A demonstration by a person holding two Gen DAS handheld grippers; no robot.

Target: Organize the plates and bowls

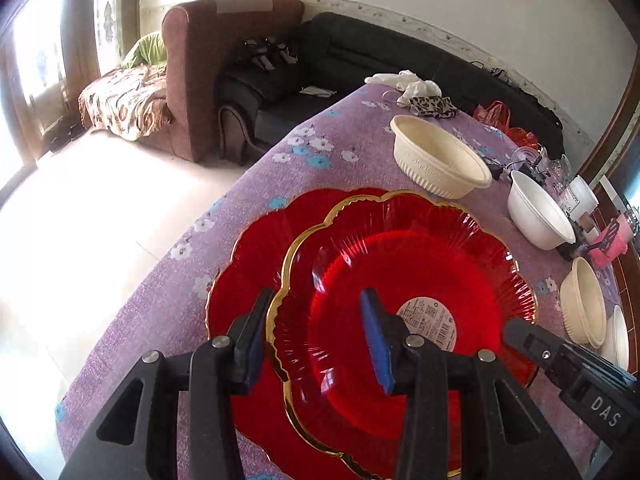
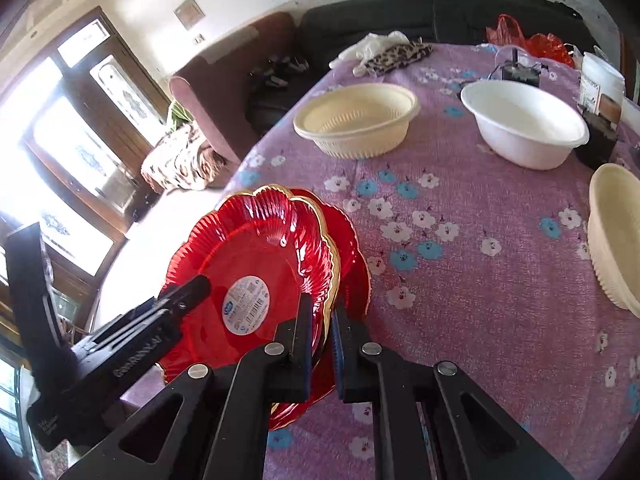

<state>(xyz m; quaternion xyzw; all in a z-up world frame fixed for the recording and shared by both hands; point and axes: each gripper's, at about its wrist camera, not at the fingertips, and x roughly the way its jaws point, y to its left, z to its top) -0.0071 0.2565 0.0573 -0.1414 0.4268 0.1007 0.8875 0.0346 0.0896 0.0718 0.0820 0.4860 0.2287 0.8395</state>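
Left wrist view: the left gripper (image 1: 316, 336) stands spread, its fingers straddling the gilt scalloped rim of the upper red translucent glass plate (image 1: 404, 280). That plate lies offset on the lower red glass plate (image 1: 248, 264), on the purple floral tablecloth (image 1: 304, 148). A ribbed cream plastic bowl (image 1: 436, 156) and a smooth white bowl (image 1: 538, 212) stand well apart beyond.

Right wrist view: the right gripper (image 2: 322, 332) is pressed onto the upper plate's near rim, which looks tilted off the lower one.

Judgement: the plates are being stacked. Advise levelling the upper plate, centring the scallops, lowering gently, then releasing; glass on glass slips and chips.
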